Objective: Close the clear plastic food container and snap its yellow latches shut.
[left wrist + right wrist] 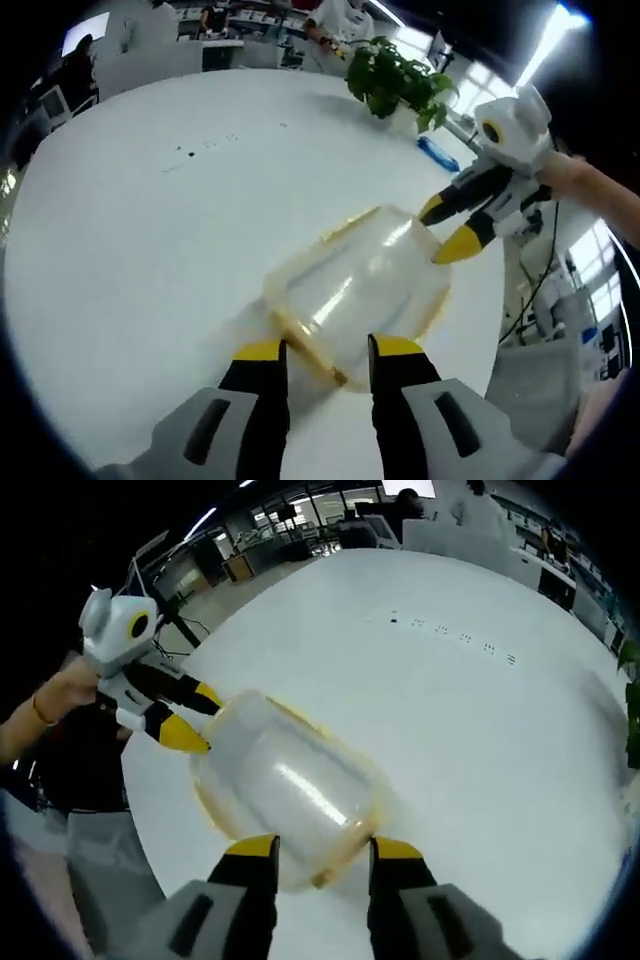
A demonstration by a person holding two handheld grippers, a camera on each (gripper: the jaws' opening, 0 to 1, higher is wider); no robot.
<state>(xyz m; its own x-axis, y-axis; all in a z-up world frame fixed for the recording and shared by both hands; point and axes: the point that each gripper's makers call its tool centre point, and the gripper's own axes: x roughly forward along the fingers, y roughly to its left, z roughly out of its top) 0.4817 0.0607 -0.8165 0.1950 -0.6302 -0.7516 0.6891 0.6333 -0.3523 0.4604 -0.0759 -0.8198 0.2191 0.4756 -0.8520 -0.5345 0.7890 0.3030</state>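
Both open hand-held grippers, left (pixel 325 352) and right (pixel 323 847), flank container (pixel 360 285) on table (pixel 150 230) near plant (pixel 395 78).

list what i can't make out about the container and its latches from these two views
- Latches: on the container in the left gripper view, yellow shows along the rim, but the glare and fisheye blur hide whether any latch is snapped.
- Contents: in the right gripper view the container looks cloudy; what is inside can't be told.
- Contact: whether the right tongs touch the container is unclear.
- Table: small dark marks, too small to identify.
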